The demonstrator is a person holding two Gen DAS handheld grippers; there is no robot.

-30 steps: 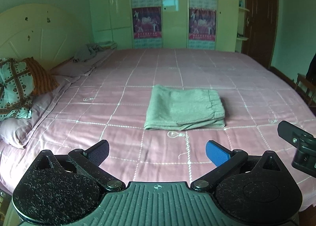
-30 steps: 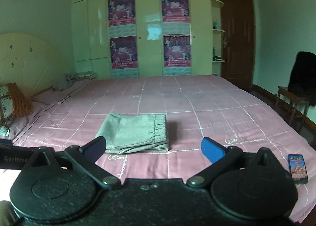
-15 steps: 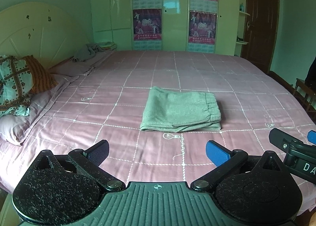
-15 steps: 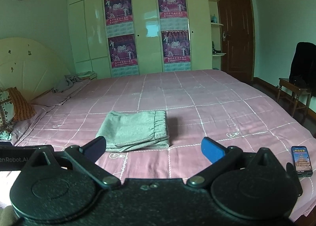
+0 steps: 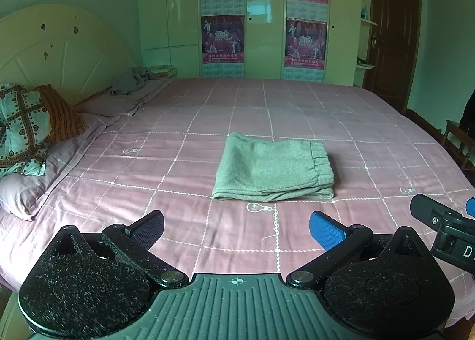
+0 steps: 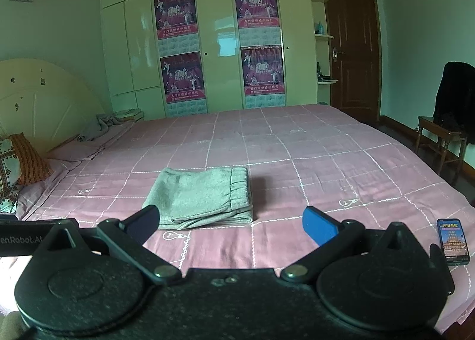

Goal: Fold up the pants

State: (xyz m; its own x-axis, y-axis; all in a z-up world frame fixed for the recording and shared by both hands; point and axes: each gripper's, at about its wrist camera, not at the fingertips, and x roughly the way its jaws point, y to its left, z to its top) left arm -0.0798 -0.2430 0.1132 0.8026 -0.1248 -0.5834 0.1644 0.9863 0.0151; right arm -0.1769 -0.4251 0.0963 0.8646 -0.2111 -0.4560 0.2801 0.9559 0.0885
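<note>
On the bed [image 5: 207, 239], near its front edge: one item, entered below.

Item: pants [image 5: 274, 167], also in the right wrist view [image 6: 202, 197].
Position: lying flat on the pink checked bedcover, in front of both grippers and apart from them; nothing touches it.
Handling, weight: judged light; a thin stack of cloth with no stiff part visible.
Handling, stiffness: judged soft and limp; any lifted layer would likely droop and drag the layers under it.
Handling, slip: knit looks matte, so probably not slippery on the cover or in rubber pads.
Where to take hold: judged best at the two near corners of the stack, pinching all layers together; the gathered waistband on the right gives a thicker, firmer bite than the plain folded edge on the left.
Look: grey-green, fleecy knit, folded to a neat, nearly square packet; elastic waistband with ribbed gathers on the right; several layer edges show along the near side.
Task standing: appears already folded.
Left gripper [image 5: 236, 228]: fingers spread wide, holding nothing, above the bedcover.
Right gripper [image 6: 230, 222]: fingers spread wide, holding nothing.
Also present: phone [image 6: 452, 240] on the bed's right edge; pillows [image 5: 26, 129] at the headboard.
</note>
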